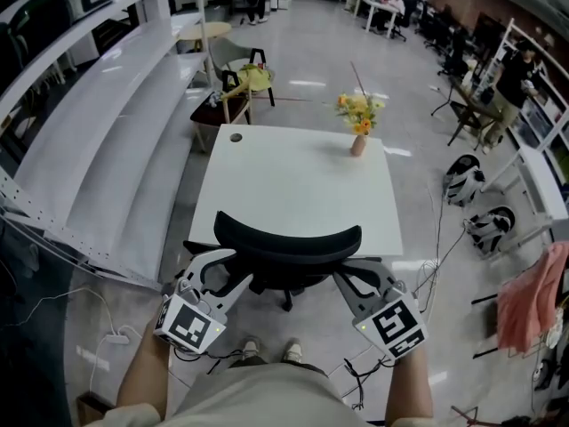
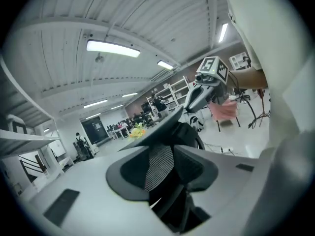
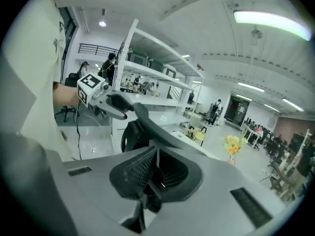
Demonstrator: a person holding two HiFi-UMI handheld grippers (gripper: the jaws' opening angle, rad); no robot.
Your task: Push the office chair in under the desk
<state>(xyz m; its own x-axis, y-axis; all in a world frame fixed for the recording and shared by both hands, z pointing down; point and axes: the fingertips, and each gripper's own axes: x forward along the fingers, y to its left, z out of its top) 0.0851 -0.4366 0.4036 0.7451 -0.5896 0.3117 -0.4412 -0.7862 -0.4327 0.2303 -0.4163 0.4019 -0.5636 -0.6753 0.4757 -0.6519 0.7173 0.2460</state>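
Chair [image 1: 289, 238] backrest meets desk [image 1: 293, 185] near edge; open floor [image 1: 420, 225] right.

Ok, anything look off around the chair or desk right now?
Nothing stands out. The chair sits roughly square to the desk, its back at the near edge. The vase of flowers stands upright near the far edge. Cables lie on the floor to the right of the desk.

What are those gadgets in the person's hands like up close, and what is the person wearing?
The left tongs and right tongs are light grey plastic. Each has two curved jaws lined with black ribbed pads, and each carries a white cube printed with black square markers. The person wears a pale top, with nothing covering the forearms.
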